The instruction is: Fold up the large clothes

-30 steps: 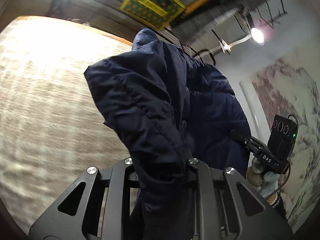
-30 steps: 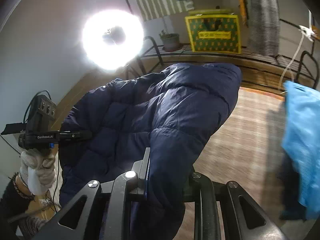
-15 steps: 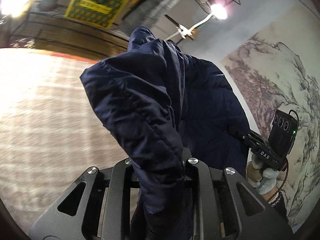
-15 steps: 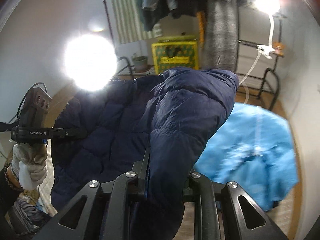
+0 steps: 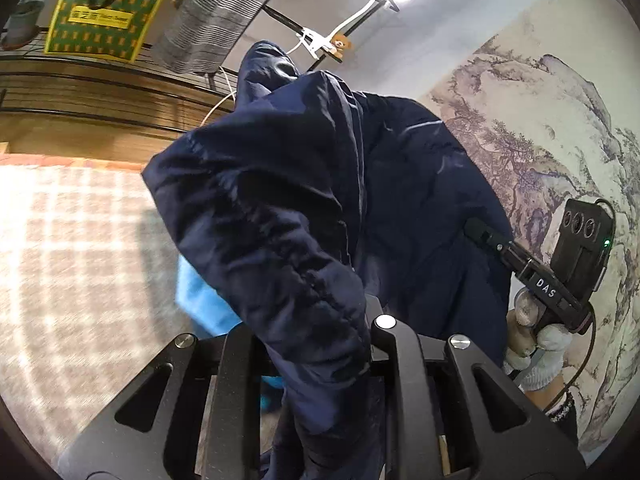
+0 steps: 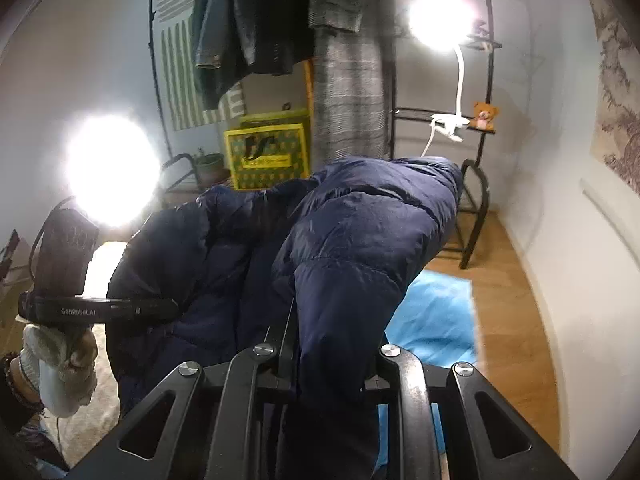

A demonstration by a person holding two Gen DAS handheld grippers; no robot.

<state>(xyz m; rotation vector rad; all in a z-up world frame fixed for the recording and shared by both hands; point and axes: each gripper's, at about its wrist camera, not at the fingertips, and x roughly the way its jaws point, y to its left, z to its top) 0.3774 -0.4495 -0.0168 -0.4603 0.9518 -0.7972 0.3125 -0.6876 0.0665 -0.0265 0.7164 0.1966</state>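
A navy puffer jacket (image 5: 304,200) hangs in the air between both grippers; it also fills the right wrist view (image 6: 360,240). My left gripper (image 5: 320,344) is shut on one bunched edge of it. My right gripper (image 6: 332,344) is shut on another edge. Each gripper shows in the other's view: the right one (image 5: 484,236) held by a gloved hand, the left one (image 6: 168,308) likewise. The fingertips are buried in fabric.
A light blue garment (image 6: 436,316) lies on the wooden floor below. A checked beige rug (image 5: 72,260) lies to the left. A black clothes rack (image 6: 476,184) with hanging clothes, a yellow-green bag (image 6: 268,156) and two bright lamps stand behind.
Both grippers have lifted and swung with the jacket; the views now tilt up toward the rack and wall, and the blue garment has come into view below.
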